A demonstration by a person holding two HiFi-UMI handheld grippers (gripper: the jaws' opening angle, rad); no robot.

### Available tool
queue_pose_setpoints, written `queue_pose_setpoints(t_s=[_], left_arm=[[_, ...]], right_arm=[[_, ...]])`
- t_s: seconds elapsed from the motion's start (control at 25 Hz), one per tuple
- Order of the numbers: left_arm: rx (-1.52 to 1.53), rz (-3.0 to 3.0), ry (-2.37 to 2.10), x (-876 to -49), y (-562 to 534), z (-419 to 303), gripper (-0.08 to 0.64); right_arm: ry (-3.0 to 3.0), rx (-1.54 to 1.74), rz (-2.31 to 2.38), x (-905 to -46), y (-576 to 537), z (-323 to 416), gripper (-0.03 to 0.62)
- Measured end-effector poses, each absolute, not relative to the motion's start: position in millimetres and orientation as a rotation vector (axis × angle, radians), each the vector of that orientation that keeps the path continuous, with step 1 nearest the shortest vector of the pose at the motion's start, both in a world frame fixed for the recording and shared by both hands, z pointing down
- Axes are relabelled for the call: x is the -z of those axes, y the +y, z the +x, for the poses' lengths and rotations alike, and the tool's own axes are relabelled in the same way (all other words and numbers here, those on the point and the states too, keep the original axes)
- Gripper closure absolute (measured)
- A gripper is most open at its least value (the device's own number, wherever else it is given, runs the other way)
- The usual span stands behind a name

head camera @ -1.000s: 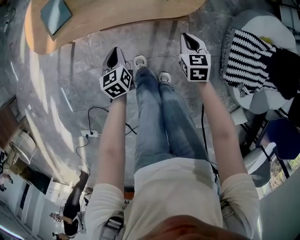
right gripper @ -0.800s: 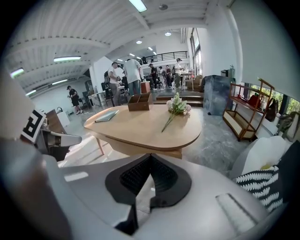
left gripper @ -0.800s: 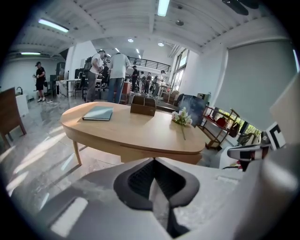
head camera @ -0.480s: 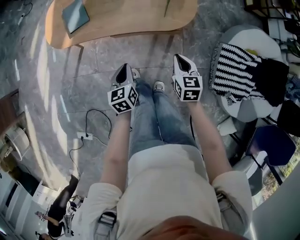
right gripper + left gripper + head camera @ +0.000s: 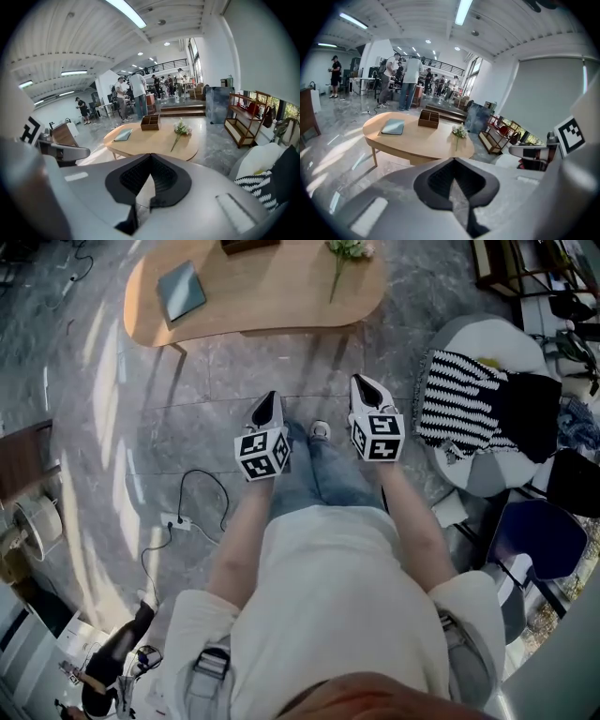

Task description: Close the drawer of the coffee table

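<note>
Seemingly unstarted or already done; left gripper (image 5: 269,404) and right gripper (image 5: 362,385) both pinched shut, holding nothing; raised over floor, well apart from coffee table (image 5: 272,296); drawer not clearly visible, possibly flush under tabletop.

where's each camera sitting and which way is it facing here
Head view: on the person's head, facing steeply down; shows the torso, arms, legs, left claw and right claw, with the coffee table ahead.
Left gripper view: rides the left claw, facing along its shut jaws to the coffee table; the right claw's marker cube shows at the right edge.
Right gripper view: rides the right claw, facing the table along shut jaws; the left claw's cube shows at the left edge.
Shared: all three show the table with its book and flower.
</note>
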State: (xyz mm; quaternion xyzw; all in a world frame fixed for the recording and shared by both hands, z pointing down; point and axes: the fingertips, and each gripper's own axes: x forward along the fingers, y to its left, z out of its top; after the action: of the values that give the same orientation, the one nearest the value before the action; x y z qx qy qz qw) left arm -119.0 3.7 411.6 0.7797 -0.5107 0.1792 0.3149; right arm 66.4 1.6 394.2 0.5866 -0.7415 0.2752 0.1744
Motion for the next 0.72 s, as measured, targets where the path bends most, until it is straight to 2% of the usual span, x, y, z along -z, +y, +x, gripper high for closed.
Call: queue_pose_setpoints(t_s=[0.72], left_arm=[[-0.398, 2.158, -1.301, -303, 28, -101, 0.558]], right_arm=[[-2.283, -0.623, 1.621, -283, 32, 43, 0.592]])
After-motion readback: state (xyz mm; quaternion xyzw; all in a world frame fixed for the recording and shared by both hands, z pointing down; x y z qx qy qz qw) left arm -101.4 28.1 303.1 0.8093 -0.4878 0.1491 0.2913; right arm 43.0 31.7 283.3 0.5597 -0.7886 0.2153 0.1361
